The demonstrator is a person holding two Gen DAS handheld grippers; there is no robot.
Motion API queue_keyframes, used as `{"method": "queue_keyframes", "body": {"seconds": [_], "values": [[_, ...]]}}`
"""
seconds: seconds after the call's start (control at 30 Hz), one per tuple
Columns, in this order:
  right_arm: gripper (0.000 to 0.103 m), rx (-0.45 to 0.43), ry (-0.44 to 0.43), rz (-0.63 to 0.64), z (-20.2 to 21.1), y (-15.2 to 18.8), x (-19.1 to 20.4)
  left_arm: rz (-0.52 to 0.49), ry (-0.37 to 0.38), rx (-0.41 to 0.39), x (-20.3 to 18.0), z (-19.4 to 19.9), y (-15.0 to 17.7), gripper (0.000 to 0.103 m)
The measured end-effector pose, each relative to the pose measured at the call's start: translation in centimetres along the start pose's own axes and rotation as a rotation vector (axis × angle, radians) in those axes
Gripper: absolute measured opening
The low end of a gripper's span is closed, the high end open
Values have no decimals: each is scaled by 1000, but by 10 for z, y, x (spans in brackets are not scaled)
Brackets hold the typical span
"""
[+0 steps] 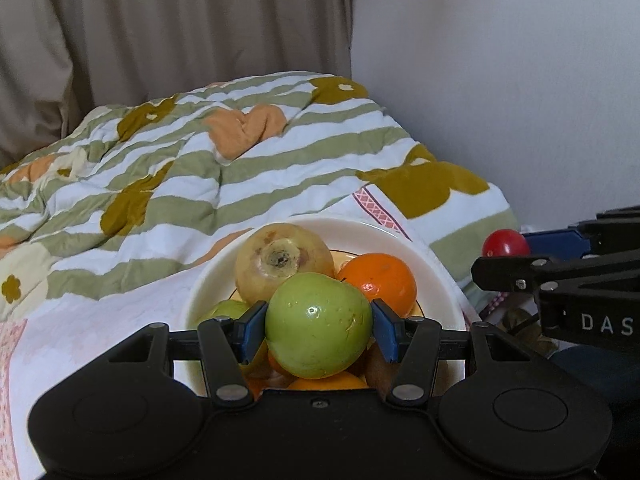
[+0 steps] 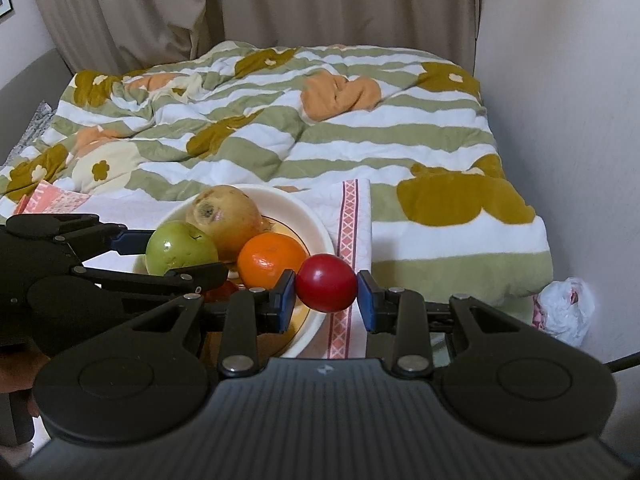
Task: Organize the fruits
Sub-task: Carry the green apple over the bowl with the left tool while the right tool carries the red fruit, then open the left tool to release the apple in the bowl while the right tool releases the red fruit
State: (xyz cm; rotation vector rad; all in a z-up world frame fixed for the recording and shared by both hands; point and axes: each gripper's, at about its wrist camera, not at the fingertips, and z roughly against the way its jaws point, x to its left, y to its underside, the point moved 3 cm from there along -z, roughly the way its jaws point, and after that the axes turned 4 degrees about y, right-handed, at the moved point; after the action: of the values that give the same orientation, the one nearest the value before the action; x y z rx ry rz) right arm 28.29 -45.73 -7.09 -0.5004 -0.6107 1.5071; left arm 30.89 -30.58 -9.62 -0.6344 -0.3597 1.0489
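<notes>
Left claw [image 1: 319, 330] is clamping the green apple [image 1: 318, 324] over the bowl [image 1: 208, 276]; right claw [image 2: 326, 294] is clamping the red fruit [image 2: 326, 288] just beside its rim

At lower centre the left gripper [image 1: 319, 330] clamps a green apple [image 1: 319, 325] between its blue pads, above a cream bowl [image 1: 208, 276] holding a yellowish fruit [image 1: 280, 258] and an orange [image 1: 380, 282]. At the right edge the right gripper [image 1: 516, 254] grips a small red fruit [image 1: 505, 243]. A striped, flowered quilt [image 1: 240, 160] fills the middle of the frame.
</notes>
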Motion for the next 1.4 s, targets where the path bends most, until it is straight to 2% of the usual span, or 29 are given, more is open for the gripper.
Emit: {"method": "queue_keyframes", "body": {"seconds": [0.1,0.17,0.23,0.43,0.87,1.13,1.2,1.23,1.3,1.33,1.4], "values": [[48,9,3,-10,-5,-2,-3,-31,-18,0,-5,-2,-2,62],[48,11,6,-15,-6,-3,-5,-48,-25,-34,-7,5,-3,90],[48,9,4,-21,-6,-5,-7,-59,-47,-55,-6,13,-4,95],[48,4,-16,-16,-4,-7,-6,9,-43,-58,7,35,1,95],[48,29,-56,42,-19,-1,18,195,-111,-72,49,78,30,97],[49,29,-60,66,-32,8,22,240,-145,-72,61,88,47,98],[56,18,-65,73,-33,9,23,251,-151,-72,64,88,51,98],[63,12,-68,77,-32,9,23,256,-152,-72,65,89,53,98],[87,0,-59,81,-30,10,25,269,-153,-74,67,92,57,98],[103,-14,-42,85,-28,11,25,274,-154,-73,68,94,59,98],[103,-42,-6,98,-23,12,28,282,-157,-74,69,98,63,98]]}}
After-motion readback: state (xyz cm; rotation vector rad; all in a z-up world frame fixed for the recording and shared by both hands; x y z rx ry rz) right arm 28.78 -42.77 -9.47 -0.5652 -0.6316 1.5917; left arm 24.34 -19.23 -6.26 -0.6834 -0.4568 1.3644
